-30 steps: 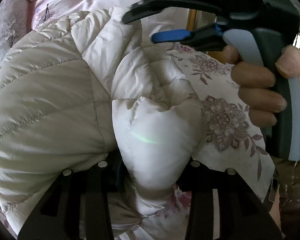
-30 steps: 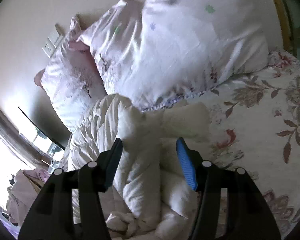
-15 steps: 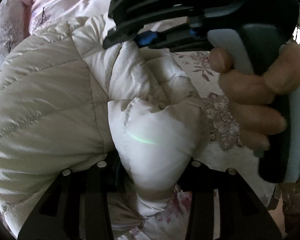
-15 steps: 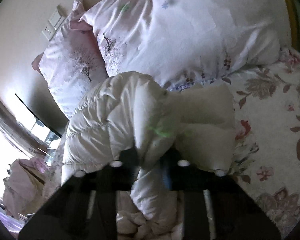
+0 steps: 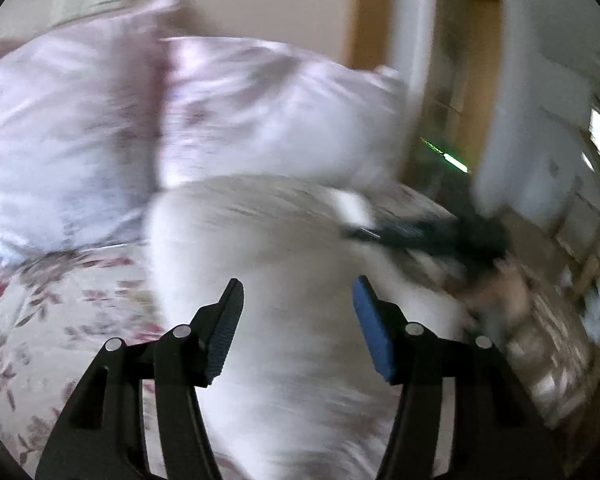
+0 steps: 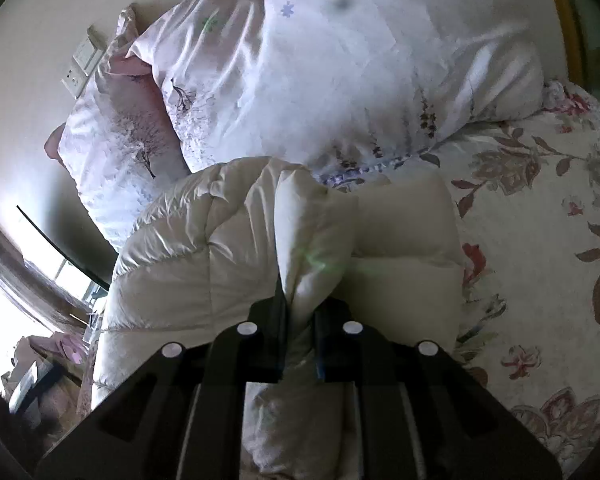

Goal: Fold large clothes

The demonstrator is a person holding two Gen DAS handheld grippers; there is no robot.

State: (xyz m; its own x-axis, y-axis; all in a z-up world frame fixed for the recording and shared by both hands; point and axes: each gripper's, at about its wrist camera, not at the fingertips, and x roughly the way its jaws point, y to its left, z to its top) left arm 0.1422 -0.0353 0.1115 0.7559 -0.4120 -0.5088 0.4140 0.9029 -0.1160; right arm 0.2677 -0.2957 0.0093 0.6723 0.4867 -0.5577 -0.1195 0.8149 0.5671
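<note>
The cream quilted jacket (image 6: pixel 204 256) lies on the bed (image 6: pixel 540 216), bunched into a puffy mound just short of the pink pillows (image 6: pixel 340 64) at the far end. A thick fold of it — a sleeve, by the look of the padded tube — rises straight ahead of the right hand-held gripper (image 6: pixel 300 316), whose fingers are pressed together on that fold. The sleeve's long axis runs from near to far, in line with this tool, and the jacket's body spreads off to the left of it.

In the blurred left wrist view the jacket (image 5: pixel 284 280) fills the middle, and the left hand-held gripper (image 5: pixel 298 316) hangs over it with its fingers spread and nothing between them. The dark shape at the jacket's far right edge is probably the right tool, though the blur makes it hard to tell.

So the right hand has the cloth and is the nearer one; I judge the coming fold depends on carrying the pinched sleeve leftward, across the body, while the free left tool comes down on the mound directly below and ahead of it.
</note>
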